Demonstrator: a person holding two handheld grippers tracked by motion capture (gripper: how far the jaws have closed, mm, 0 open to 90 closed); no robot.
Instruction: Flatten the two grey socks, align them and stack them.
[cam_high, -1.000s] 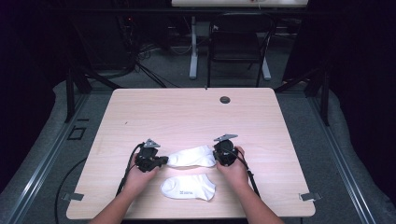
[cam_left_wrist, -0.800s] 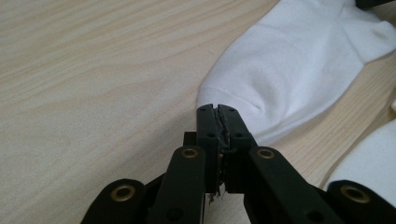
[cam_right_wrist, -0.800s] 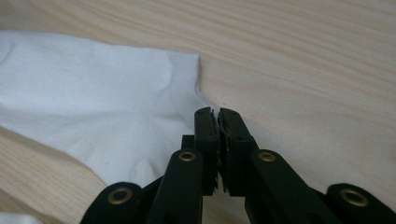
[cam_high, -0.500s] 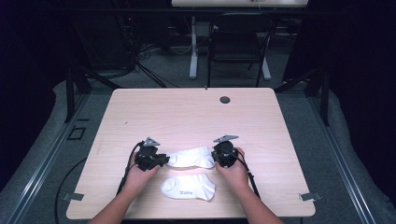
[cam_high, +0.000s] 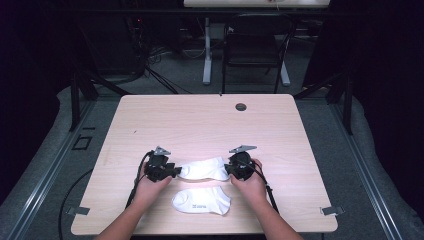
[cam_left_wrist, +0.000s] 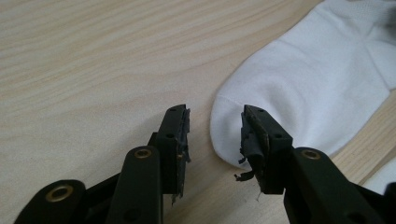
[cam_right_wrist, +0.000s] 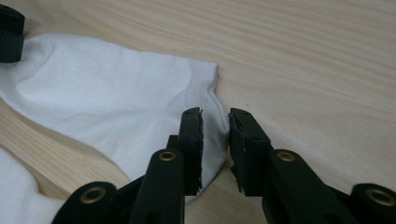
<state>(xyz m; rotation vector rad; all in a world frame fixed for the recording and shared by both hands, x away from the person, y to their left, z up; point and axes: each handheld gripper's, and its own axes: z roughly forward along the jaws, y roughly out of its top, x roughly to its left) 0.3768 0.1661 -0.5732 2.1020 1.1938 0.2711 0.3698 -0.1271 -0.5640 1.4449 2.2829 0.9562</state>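
From the high view I see two white socks on the pale wooden bench: the far sock lies between my two grippers, and the near sock sits just below it, towards 6 o'clock, with small grey print on it. The left gripper view adds what the overhead cannot: the left gripper stands spread, its worn, frayed pads straddling the rounded toe end of the far sock, one jaw on bare wood, the other over the cloth. In the right gripper view the right gripper is narrowly parted over the sock's other end, with the cloth edge between the jaws, not yet pinched. Towards 12 o'clock the bench lies open up to a small dark round grommet. The sock is soft, finely ribbed knit; the bench shows a straight grain.
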